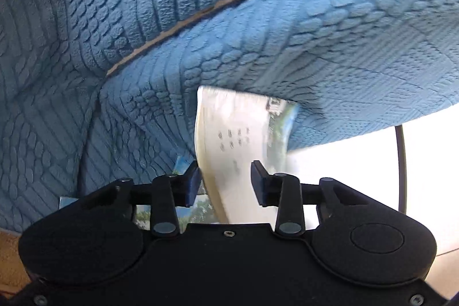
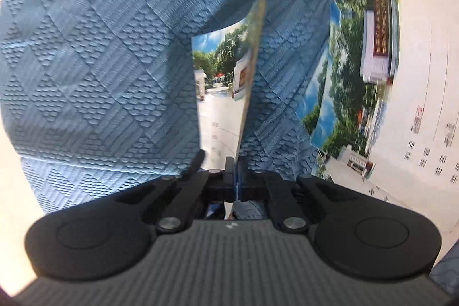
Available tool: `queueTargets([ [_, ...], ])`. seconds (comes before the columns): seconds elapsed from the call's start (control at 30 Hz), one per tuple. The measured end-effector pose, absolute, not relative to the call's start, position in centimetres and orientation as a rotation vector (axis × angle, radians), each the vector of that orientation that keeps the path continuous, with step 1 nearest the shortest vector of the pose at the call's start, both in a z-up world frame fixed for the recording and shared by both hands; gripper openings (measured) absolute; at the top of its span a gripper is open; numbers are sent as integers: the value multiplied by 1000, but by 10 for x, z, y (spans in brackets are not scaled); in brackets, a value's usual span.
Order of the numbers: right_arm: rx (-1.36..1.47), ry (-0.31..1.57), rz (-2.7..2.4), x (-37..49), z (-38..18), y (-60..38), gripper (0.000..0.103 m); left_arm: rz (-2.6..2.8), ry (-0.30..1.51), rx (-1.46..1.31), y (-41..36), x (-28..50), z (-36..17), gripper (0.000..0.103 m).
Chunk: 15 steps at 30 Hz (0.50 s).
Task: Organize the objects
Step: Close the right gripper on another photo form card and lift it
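In the right wrist view, my right gripper [image 2: 235,177] is shut on the lower edge of a thin booklet [image 2: 226,70] with a photo of trees and a building. The booklet stands up edge-on in front of a blue quilted cushion [image 2: 100,62]. A second booklet [image 2: 373,91] with the same photo lies open-faced at the right. In the left wrist view, my left gripper [image 1: 226,174] has its jaws apart, and a curved white booklet [image 1: 238,128] passes between them. Its yellowish edge lies against the left pad, while the right pad stands clear of it. Another printed booklet [image 1: 198,211] shows below the fingers.
Blue quilted cushions [image 1: 86,33] with a pale piped seam [image 1: 200,10] fill the space ahead of the left gripper. A thin black bar [image 1: 401,162] stands at the right against a bright white floor. Tan floor [image 1: 8,254] shows at the lower left.
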State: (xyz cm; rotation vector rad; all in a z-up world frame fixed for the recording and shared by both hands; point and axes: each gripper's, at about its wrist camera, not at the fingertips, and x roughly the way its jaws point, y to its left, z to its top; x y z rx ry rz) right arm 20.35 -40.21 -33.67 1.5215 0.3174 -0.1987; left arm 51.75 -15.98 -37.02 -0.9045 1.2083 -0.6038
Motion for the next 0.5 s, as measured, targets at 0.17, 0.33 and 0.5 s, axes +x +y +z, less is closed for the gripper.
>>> queueTargets([
  [0.17, 1482, 317, -198, 200, -331, -406, 3, -604, 1241, -940, -165, 521, -392, 26],
  [0.33, 1343, 379, -189, 203, -317, -407, 3, -601, 1259, -964, -171, 521, -406, 18],
  [0.5, 1275, 358, -205, 197, -309, -408, 3, -616, 1242, -933, -183, 520, -411, 2],
])
